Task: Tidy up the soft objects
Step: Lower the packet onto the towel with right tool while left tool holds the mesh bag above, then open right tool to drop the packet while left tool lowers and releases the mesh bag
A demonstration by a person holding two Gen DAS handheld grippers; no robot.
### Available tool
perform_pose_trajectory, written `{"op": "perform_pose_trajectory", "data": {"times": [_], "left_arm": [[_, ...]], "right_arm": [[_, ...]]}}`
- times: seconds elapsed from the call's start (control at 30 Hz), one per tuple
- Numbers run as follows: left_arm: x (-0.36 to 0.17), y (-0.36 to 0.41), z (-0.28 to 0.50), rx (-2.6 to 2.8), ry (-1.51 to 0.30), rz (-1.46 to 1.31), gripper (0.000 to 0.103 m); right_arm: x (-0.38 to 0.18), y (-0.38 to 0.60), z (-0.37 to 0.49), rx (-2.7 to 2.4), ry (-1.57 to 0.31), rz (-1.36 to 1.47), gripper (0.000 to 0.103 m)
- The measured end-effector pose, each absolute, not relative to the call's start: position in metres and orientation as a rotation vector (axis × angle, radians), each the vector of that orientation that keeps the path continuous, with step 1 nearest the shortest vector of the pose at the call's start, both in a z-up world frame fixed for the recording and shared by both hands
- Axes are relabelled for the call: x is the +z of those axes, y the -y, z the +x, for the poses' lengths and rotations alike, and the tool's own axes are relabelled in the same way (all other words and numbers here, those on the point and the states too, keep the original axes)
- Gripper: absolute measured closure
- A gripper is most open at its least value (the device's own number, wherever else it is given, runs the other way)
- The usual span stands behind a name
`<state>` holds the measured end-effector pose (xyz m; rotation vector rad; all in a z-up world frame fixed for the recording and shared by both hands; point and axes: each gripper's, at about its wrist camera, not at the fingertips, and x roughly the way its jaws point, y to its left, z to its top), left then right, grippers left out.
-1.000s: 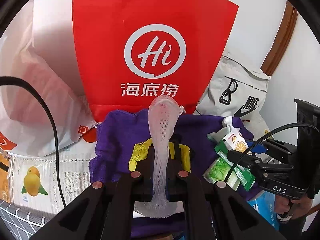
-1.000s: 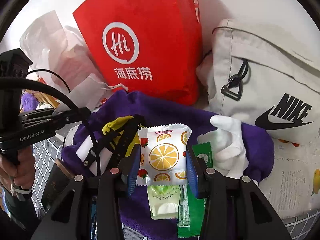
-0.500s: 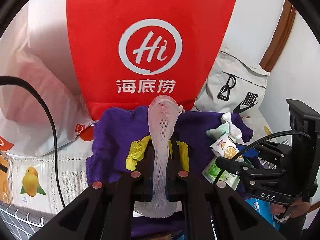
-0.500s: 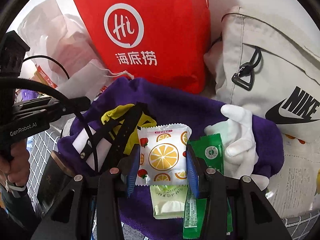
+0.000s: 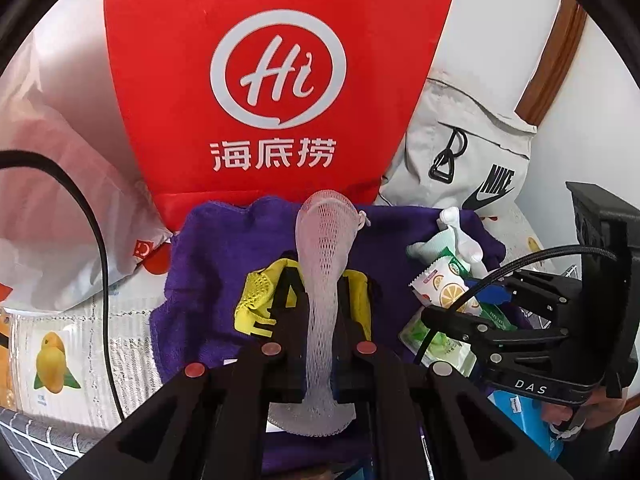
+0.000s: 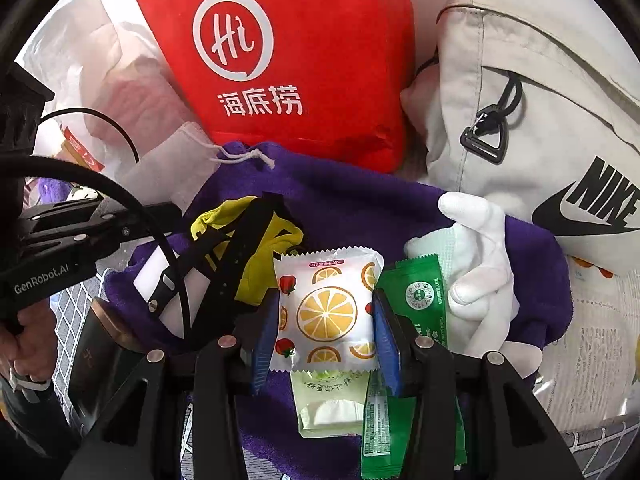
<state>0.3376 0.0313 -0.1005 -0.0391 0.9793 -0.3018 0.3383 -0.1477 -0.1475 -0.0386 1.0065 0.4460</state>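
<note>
**Orange-print packet sitting between the right tool's blue pads**

The right tool (image 6: 326,316) is holding an orange-print packet (image 6: 326,312) above the purple towel (image 6: 360,204); a green sachet (image 6: 420,296) and white glove (image 6: 480,264) are lying just right of the packet.

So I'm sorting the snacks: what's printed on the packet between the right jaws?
Orange slices and strawberries on a white packet, clearest in the right wrist view.

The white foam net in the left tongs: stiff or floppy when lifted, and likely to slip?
Probably floppy: the net is pinched to a narrow neck between the shut left tongs and flares out either side. Likely very light, since it is open mesh. Slipping seems unlikely while squeezed, though it may stretch if tugged.
</note>
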Motion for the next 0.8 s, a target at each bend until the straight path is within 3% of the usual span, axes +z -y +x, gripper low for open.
{"op": "perform_pose_trajectory", "data": {"times": [0.17,0.43,0.8], "left_arm": [[-0.11,-0.026,0.34,-0.309,-1.006,-0.03,0.095],[-0.123,-0.018,0.343,-0.319,-1.035,-0.015,0.095],[-0.136,-0.012,0.35,-0.332,-1.08,-0.011,0.093]], "right_arm": [[-0.152,0.149,0.34,0.427,-1.014,-0.056,0.057],[-0.151,0.149,0.339,0.42,-1.008,-0.087,0.048],[-0.156,0.145,0.341,0.393,-1.047,-0.109,0.03]]}}
